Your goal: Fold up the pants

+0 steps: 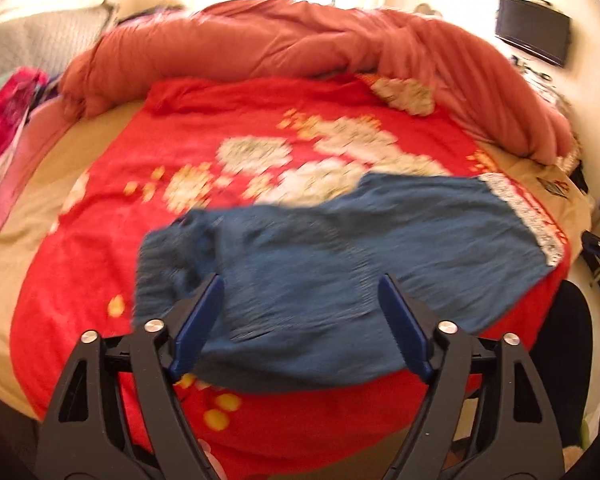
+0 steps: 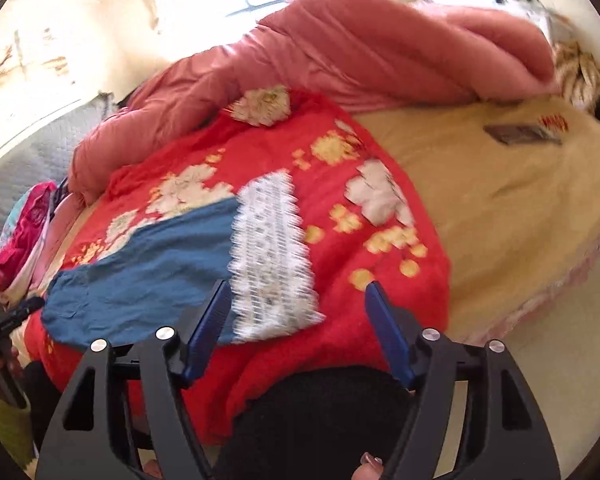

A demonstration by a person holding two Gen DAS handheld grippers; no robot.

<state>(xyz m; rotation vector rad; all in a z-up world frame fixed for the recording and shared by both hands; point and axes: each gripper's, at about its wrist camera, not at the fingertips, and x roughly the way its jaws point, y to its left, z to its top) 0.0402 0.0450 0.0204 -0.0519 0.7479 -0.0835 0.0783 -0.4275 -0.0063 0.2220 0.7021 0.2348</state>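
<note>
Blue pants point(image 1: 332, 252) with a white lace hem point(image 1: 520, 212) lie spread on a red flowered blanket point(image 1: 204, 148) on the bed. My left gripper point(image 1: 300, 284) is open and empty, hovering over the near, rumpled waist part of the pants. In the right wrist view the pants point(image 2: 148, 276) lie left of centre with the lace hem point(image 2: 272, 256) at their right end. My right gripper point(image 2: 298, 290) is open and empty, just above the near end of the lace hem. Both views are motion-blurred.
A bunched pink duvet point(image 1: 284, 40) lies along the far side of the bed. Beige bed sheet point(image 2: 500, 208) extends to the right, with a dark flat item point(image 2: 520, 134) on it. Pink clothes point(image 2: 28, 232) sit at the left. A wall TV point(image 1: 534, 28) hangs far right.
</note>
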